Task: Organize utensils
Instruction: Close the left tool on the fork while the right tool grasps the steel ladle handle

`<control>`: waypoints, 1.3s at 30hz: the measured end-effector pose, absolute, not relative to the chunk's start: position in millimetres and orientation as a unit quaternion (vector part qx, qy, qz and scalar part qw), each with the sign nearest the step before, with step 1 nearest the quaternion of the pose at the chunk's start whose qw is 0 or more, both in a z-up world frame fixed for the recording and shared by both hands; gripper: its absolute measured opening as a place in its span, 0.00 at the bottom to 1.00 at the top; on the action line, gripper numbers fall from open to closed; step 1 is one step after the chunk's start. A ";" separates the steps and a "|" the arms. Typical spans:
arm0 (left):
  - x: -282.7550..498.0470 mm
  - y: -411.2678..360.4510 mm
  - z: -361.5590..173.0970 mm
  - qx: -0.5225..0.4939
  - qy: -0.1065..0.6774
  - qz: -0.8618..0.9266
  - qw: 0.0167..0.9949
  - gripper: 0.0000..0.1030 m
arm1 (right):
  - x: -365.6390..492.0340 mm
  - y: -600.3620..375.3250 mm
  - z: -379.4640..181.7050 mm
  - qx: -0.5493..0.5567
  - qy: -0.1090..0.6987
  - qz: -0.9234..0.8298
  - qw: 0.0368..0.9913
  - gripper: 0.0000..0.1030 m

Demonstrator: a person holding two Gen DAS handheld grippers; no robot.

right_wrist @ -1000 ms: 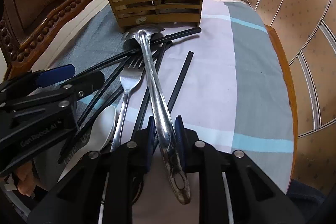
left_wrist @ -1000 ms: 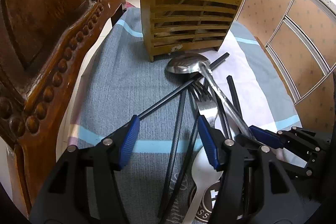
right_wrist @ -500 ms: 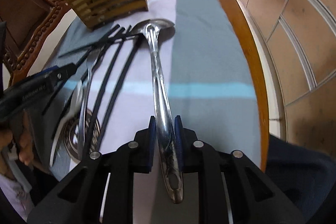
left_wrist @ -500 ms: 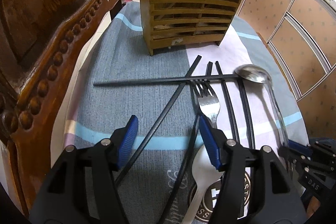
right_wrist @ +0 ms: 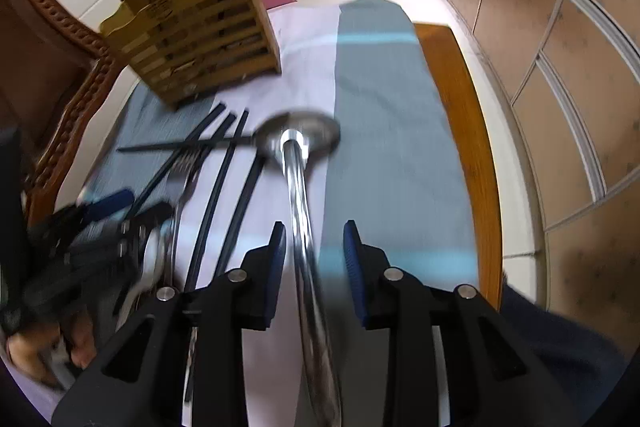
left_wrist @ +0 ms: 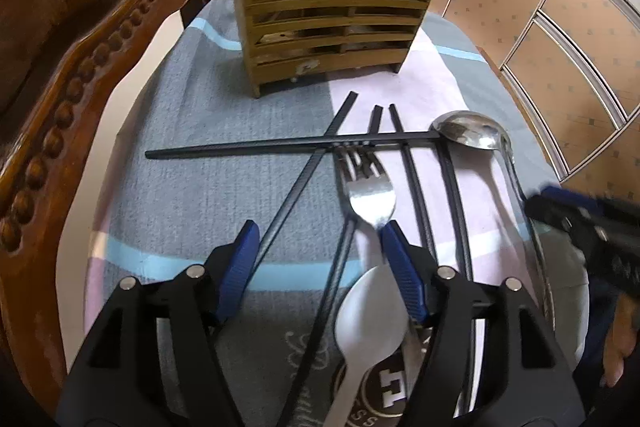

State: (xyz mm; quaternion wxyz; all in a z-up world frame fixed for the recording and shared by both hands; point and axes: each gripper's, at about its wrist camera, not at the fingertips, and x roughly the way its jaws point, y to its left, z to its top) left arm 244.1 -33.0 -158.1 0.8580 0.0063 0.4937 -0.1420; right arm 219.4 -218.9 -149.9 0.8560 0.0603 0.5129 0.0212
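Nearest my left gripper [left_wrist: 320,259]: I see its jaws spread wide and holding nothing, low over the cloth [left_wrist: 192,195], on the near side of the holder.
Between those fingers: one black chopstick [left_wrist: 296,183] runs diagonally toward the holder, and the fork [left_wrist: 370,193] has its neck beside my right-hand blue pad, tines pointing at the holder.
White spoon [left_wrist: 370,315]: it lies nearest me, bowl just below the fork, handle over a round printed mat whose text I cannot read.
My right gripper [right_wrist: 314,255]: I read the jaws as parted, with a gap on each side of the ladle [right_wrist: 298,163] handle; the view is blurred, and I cannot tell whether either pad touches it.
Ladle: its handle runs between my right fingers, bowl toward the holder, to the holder's near right; whether the bowl rests on the cloth I cannot tell.
Other chopsticks: one lies crosswise over the fork tines, its tip at the ladle bowl; more lie lengthwise between fork and ladle.
Holder [left_wrist: 340,11]: slatted wood, upright at the far end of the cloth, with a fork and a dark handle standing in it.
Left of the holder: a carved wooden chair [left_wrist: 68,67].
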 end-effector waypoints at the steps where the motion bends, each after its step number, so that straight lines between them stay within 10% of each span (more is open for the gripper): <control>1: 244.6 -35.2 -157.7 0.006 0.494 -0.145 0.857 0.63 | 230.4 -214.6 -149.6 0.049 0.516 0.019 0.855 0.38; 9: 257.2 -52.1 -156.3 0.002 0.498 -0.166 0.851 0.64 | 275.9 -195.6 -172.0 -0.006 0.566 -0.002 0.824 0.41; 11: 262.4 -53.3 -156.0 -0.005 0.501 -0.169 0.849 0.64 | 277.6 -195.8 -172.7 -0.003 0.567 0.001 0.823 0.15; 22: 287.4 -75.2 -164.6 -0.006 0.527 -0.172 0.832 0.50 | 260.3 -207.3 -153.3 0.023 0.537 0.016 0.843 0.15; 25: 293.7 -76.1 -165.3 -0.002 0.528 -0.161 0.834 0.29 | 257.9 -207.3 -150.8 0.022 0.534 0.017 0.845 0.15; 39: 258.2 -40.9 -105.8 -0.058 0.440 -0.172 0.879 0.24 | 232.9 -210.3 -107.0 0.047 0.481 0.028 0.875 0.15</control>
